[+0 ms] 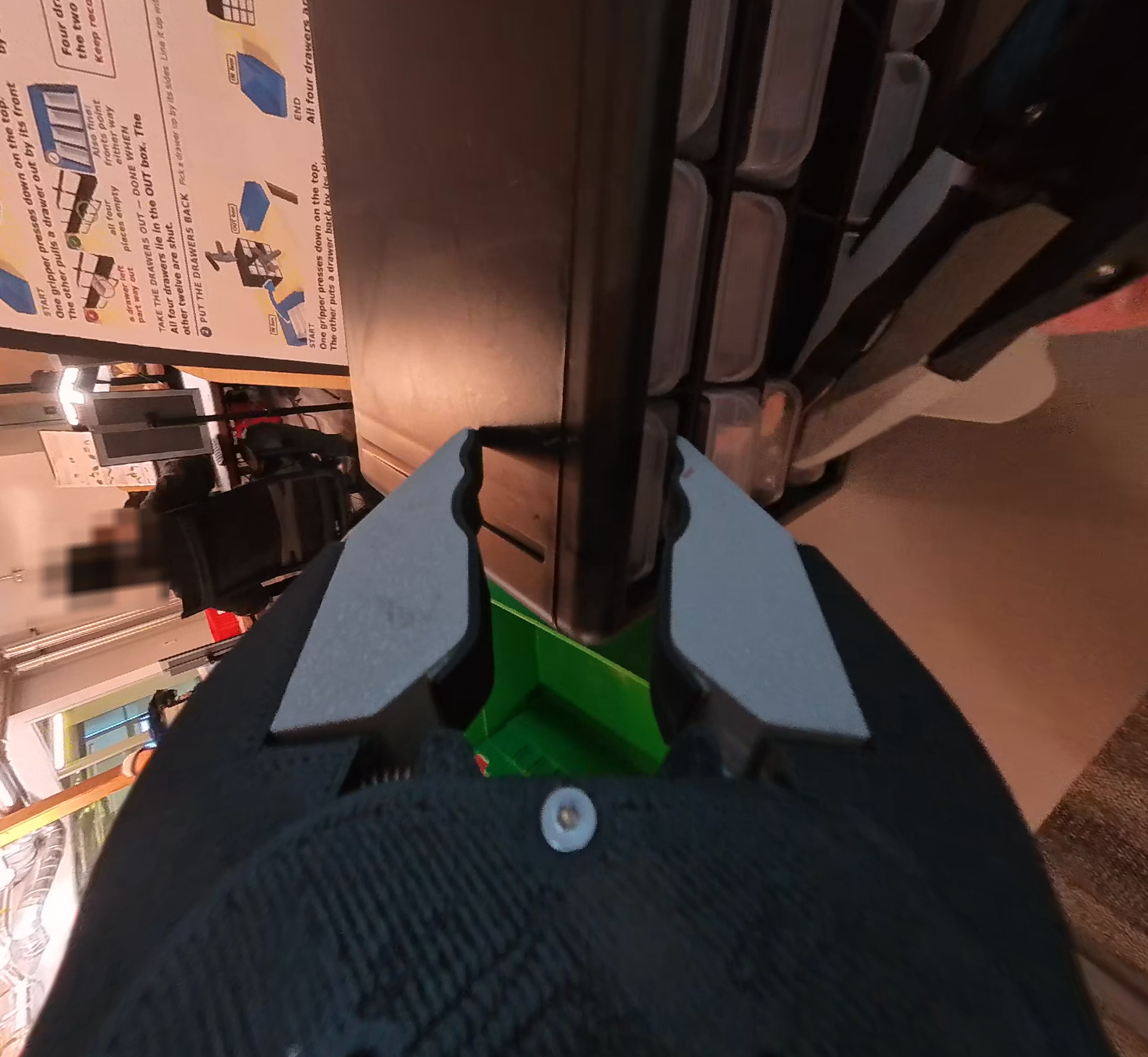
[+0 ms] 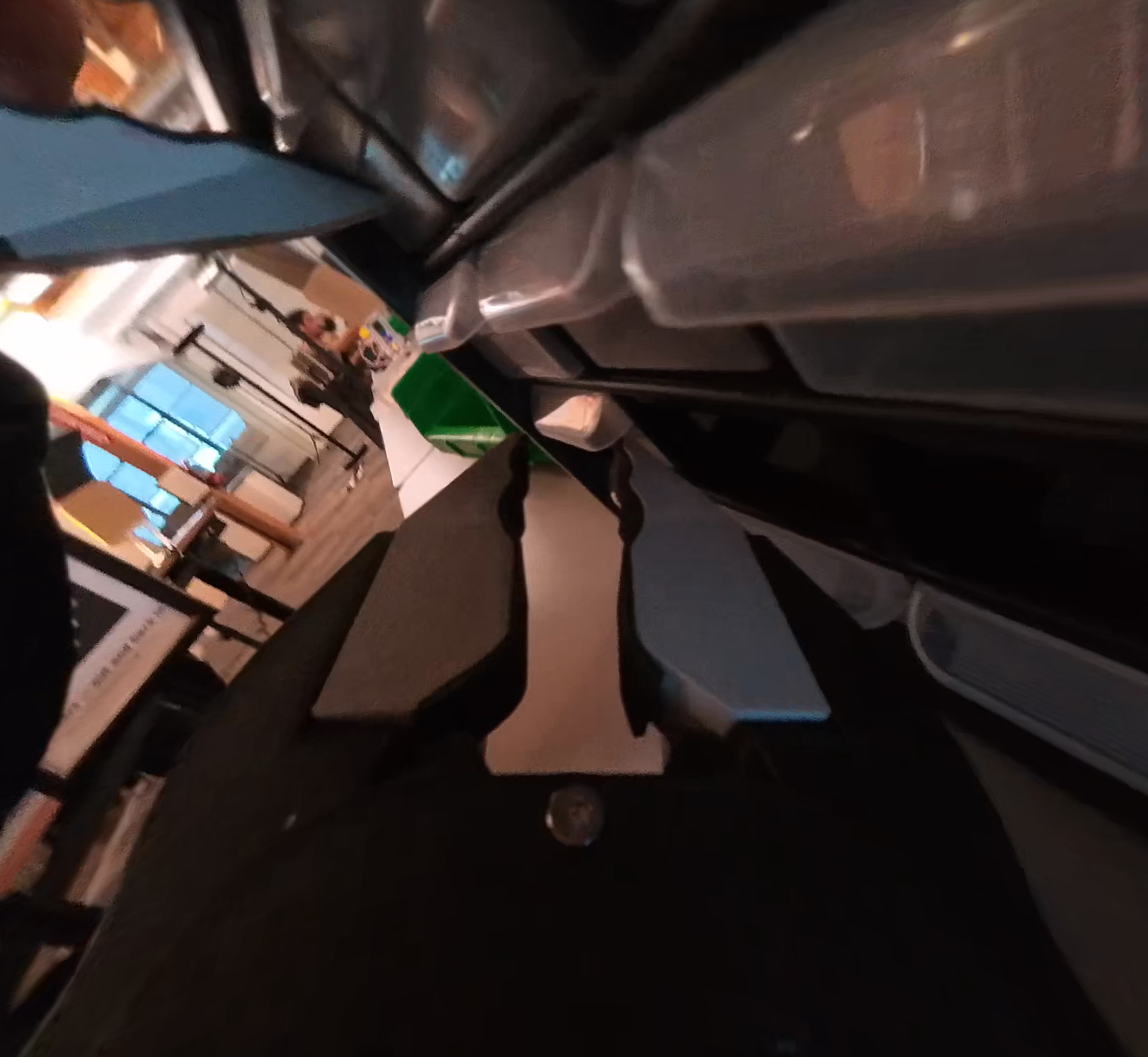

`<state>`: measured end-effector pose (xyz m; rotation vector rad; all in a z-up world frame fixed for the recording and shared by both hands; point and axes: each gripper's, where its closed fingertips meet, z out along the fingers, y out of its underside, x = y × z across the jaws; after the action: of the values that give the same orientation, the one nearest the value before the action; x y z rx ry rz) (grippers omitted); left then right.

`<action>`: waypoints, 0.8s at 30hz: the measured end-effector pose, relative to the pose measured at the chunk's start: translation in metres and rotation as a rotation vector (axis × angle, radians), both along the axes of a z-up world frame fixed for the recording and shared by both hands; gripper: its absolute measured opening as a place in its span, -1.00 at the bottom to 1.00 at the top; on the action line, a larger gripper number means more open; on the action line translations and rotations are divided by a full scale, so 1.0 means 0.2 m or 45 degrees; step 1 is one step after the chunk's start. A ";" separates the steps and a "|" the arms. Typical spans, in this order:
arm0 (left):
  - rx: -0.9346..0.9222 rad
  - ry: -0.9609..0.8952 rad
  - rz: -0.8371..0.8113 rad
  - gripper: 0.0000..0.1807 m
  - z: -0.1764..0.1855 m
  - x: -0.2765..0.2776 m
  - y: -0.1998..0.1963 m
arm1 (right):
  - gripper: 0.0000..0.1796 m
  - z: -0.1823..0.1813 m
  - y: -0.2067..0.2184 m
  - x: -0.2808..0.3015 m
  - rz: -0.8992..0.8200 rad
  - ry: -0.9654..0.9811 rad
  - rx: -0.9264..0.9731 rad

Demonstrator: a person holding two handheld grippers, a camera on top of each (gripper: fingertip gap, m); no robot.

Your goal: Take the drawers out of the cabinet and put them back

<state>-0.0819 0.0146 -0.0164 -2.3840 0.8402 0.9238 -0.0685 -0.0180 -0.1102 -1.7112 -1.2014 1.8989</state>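
The black cabinet point(image 1: 466, 157) fills the left wrist view, with its clear drawers point(image 1: 745, 282) in rows along its front. My left gripper point(image 1: 574, 468) is open and straddles the cabinet's top front edge, one finger over the top and one over the drawer fronts. My right gripper point(image 2: 568, 468) is open and empty, close along the drawer fronts point(image 2: 870, 188). A clear drawer handle point(image 2: 578, 418) lies just past its fingertips, beside a dark empty slot point(image 2: 901, 480). The right gripper also shows in the left wrist view point(image 1: 826, 406), at the lower drawers.
A green box point(image 1: 578, 698) stands behind the cabinet and also shows in the right wrist view point(image 2: 447, 406). A printed instruction sheet point(image 1: 155, 126) stands beside the cabinet. The tan tabletop point(image 1: 932, 623) lies in front. The right wrist view is blurred.
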 end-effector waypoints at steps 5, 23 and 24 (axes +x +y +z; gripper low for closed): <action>0.032 -0.025 -0.002 -0.37 0.00 -0.01 0.01 | -0.80 0.01 0.03 -0.01 -0.063 0.069 -0.205; 0.005 0.025 0.011 -0.36 0.00 -0.02 0.02 | -1.00 -0.02 -0.20 0.25 0.205 0.030 -0.003; 0.013 0.017 0.009 -0.36 0.00 -0.02 0.02 | -1.00 -0.03 -0.20 0.27 0.214 0.006 0.069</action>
<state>-0.0850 0.0178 -0.0167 -2.3761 0.8306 0.9453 -0.0135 -0.0576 -0.1163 -1.6229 -1.4218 1.9429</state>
